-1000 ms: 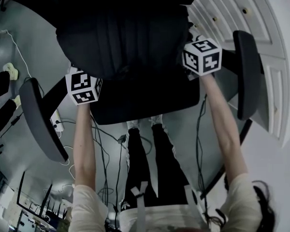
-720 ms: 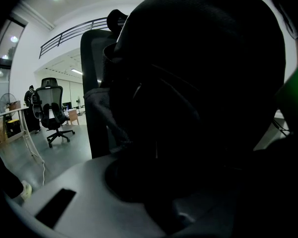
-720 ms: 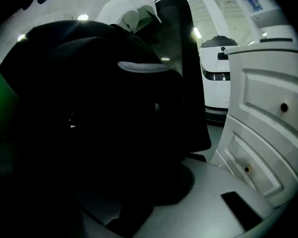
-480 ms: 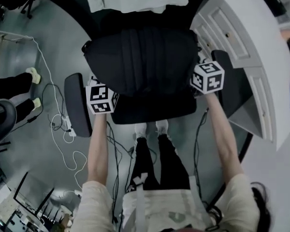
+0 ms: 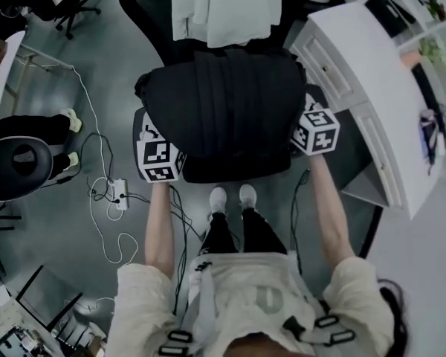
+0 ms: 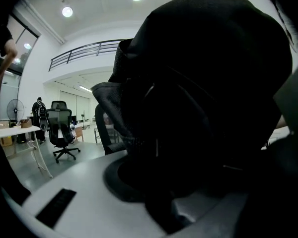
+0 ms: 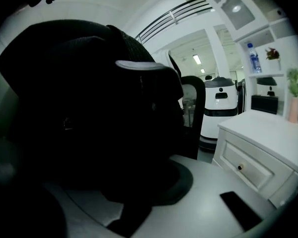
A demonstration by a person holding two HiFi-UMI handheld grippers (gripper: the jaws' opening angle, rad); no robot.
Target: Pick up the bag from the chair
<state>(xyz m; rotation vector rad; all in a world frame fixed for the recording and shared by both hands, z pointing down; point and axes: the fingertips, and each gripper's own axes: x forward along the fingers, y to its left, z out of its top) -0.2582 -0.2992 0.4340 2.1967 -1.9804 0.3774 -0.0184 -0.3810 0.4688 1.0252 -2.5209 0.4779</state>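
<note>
Currently suspended over the padded chair seat (image 5: pixel 241 169): bag (image 5: pixel 223 103), clamped from both sides by left hand-held gripper (image 5: pixel 162 157) and right hand-held gripper (image 5: pixel 314 131), the right jaws having just closed further on it. Black matte fabric, soft, bulky, rounded, with vertical ribbing.

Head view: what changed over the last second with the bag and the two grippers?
The bag has come up from the chair seat toward the camera. It is carried between the left gripper and the right gripper, which rose with it, one on each side. The right gripper's jaws have just been closing further on the bag's side, and both keep their grip. The chair and the white cabinet stayed put.
</note>
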